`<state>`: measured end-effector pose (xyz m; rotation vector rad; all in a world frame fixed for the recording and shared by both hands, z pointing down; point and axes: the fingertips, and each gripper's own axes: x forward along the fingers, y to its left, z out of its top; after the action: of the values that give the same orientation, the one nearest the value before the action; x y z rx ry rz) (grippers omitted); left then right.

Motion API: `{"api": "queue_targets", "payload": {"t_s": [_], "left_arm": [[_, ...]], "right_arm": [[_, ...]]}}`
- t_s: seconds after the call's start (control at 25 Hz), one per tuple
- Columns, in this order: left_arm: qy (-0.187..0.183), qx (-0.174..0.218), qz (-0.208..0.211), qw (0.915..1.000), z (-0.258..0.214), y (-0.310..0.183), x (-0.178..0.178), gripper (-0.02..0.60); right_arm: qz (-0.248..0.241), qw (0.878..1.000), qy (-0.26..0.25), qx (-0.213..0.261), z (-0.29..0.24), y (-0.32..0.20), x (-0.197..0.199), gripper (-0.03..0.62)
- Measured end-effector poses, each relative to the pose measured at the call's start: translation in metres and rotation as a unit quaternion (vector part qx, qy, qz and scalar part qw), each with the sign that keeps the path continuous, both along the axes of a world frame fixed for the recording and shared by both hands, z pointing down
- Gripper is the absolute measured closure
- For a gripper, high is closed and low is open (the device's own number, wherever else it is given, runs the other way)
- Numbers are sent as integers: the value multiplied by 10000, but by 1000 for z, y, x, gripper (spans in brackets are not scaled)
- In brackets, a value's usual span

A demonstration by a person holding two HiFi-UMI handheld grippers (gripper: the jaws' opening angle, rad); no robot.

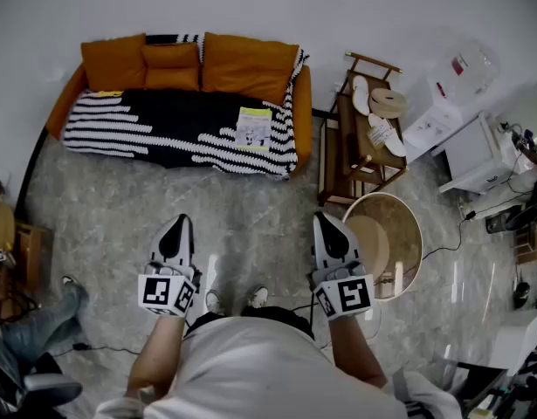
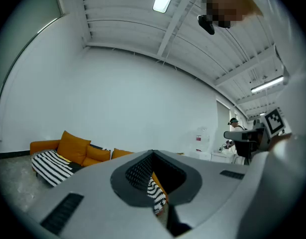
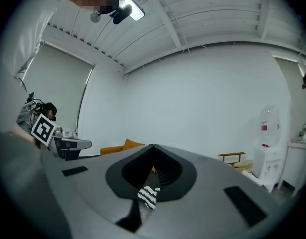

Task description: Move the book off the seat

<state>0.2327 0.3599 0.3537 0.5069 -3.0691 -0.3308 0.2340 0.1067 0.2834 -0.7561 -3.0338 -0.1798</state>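
Book [image 1: 253,129] lying on the sofa seat, with both grippers well back from it.
It rests flat on the black-and-white striped throw [image 1: 146,129], near the right end of the orange sofa [image 1: 301,90]. The left gripper [image 1: 182,221] and right gripper [image 1: 322,217] are held level above the grey marbled floor [image 1: 251,212], each with its jaws together on nothing.

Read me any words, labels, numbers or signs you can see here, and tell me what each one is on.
No text here can be read.
Book on the sofa: print on the cover, too small to read.
Water dispenser: red label, too blurred to read.
Left gripper and right gripper: cubes bear black-and-white square markers, no letters.
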Motion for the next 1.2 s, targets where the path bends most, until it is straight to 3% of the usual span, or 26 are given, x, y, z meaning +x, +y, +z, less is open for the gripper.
{"api": "queue_targets", "payload": {"t_s": [0.16, 0.36, 0.84, 1.04, 1.2], "left_arm": [[-35, -82, 48, 9999, -4, -7, 1, 565], [17, -121, 66, 9999, -1, -18, -2, 565], [28, -513, -42, 9987, -3, -48, -4, 565], [140, -504, -1, 9986, 3, -53, -42, 565], [388, -372, 192, 9984, 28, -57, -95, 566]], "right_arm": [[19, 10000, 10, -30, 2, -4, 1, 572], [-55, 9989, 68, -461, 6, -20, 0, 572], [-156, 9974, 276, -651, 44, -65, -17, 572], [-204, 9946, 608, -815, 60, -64, -52, 572], [-78, 9941, 749, -782, 70, -61, -93, 572]]}}
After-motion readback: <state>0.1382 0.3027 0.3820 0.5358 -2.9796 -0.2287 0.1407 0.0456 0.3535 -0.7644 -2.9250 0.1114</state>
